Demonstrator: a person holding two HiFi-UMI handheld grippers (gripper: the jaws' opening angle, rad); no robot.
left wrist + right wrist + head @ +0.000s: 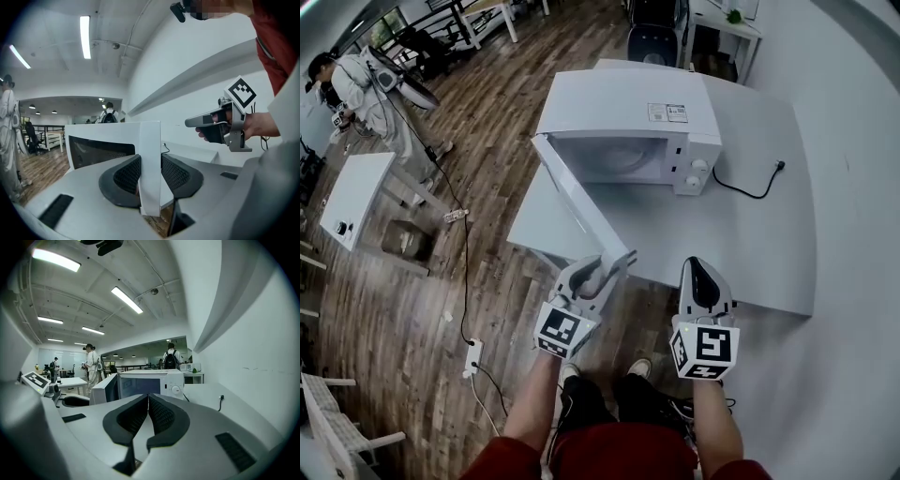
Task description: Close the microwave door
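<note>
Loose black cable (pixel 748 190) lies unplugged on the white bench (pixel 769 253). Power strip (pixel 473 355) sits on the wooden floor (pixel 497 112), and a person in white (pixel 367 92) stands beyond a small table (pixel 354 195).

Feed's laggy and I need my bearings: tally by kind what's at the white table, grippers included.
Microwave, door open: 1
Black power cord: 1
Grippers: 2, the left gripper on the door edge and the right gripper
Total: 4

On the table (pixel 769 258) sits the microwave (pixel 623 108), its door (pixel 581 211) between the left gripper's (pixel 615 264) fingers (pixel 124 176).
</note>
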